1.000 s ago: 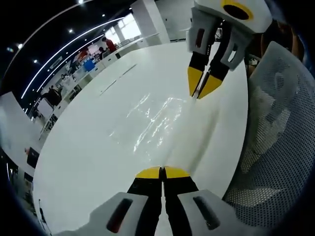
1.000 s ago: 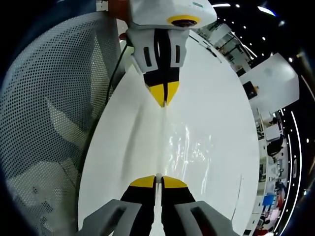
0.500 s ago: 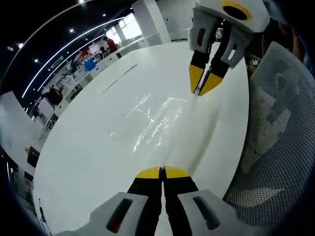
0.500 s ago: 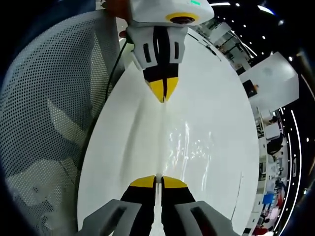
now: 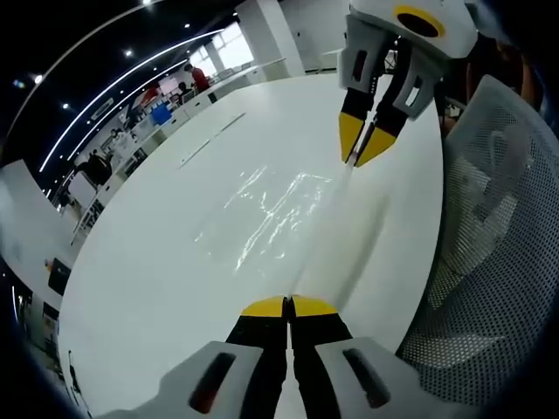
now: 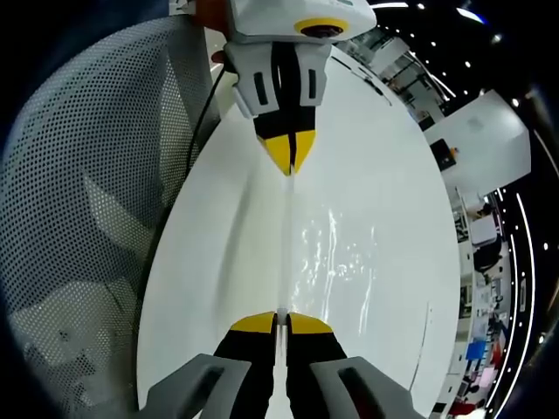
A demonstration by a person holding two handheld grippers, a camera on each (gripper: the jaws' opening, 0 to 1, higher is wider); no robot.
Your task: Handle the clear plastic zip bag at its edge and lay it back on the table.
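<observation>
Pinching one edge of the clear bag (image 5: pixel 271 214) from opposite ends, left gripper (image 5: pixel 288 307) jaws closed on it, right gripper (image 6: pixel 276 323) jaws closed on it too, bag stretched taut above white table (image 5: pixel 157 262), mesh chair (image 5: pixel 498 253) beside table.

Left gripper (image 5: pixel 288 307), right gripper (image 6: pixel 278 322): jaws closed.
</observation>
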